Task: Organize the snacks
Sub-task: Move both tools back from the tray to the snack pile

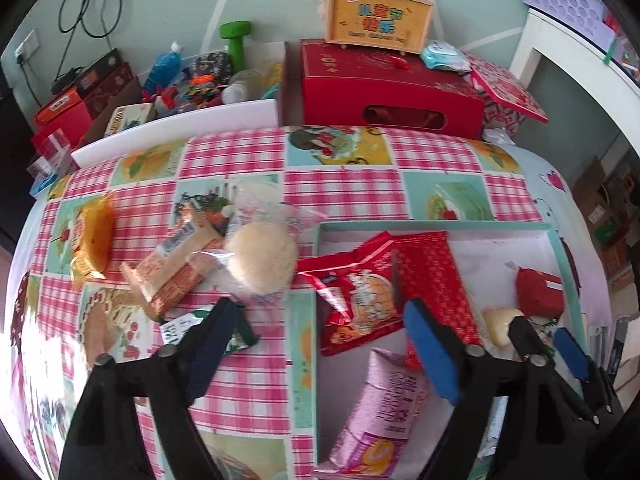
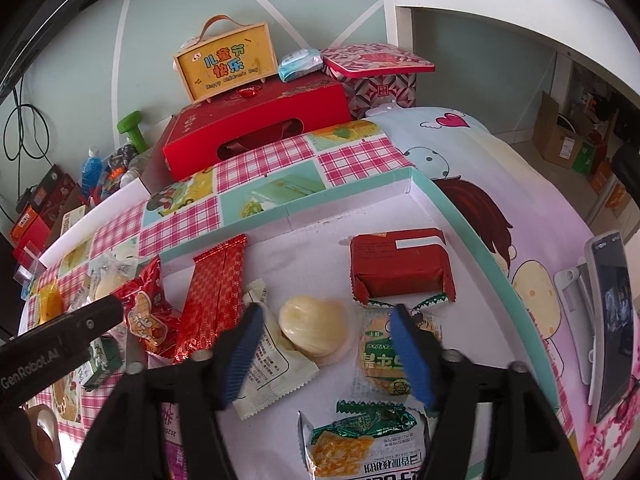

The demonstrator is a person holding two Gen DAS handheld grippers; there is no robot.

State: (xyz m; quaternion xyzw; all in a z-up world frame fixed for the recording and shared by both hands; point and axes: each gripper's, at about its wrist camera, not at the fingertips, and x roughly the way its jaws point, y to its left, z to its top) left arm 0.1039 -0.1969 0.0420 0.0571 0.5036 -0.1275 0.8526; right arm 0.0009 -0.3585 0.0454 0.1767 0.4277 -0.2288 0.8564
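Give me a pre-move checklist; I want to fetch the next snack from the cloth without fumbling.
1. Left claw free of any snack: ok, open and holding nothing.
2. Right claw free: ok, open above the white tray.
3. Snacks left outside the tray: ok, a round cake and an orange bar lie on the cloth.
4. Tray has bare floor: ok, at its far side.
5. Round cake's wrapper sealed: cannot tell.
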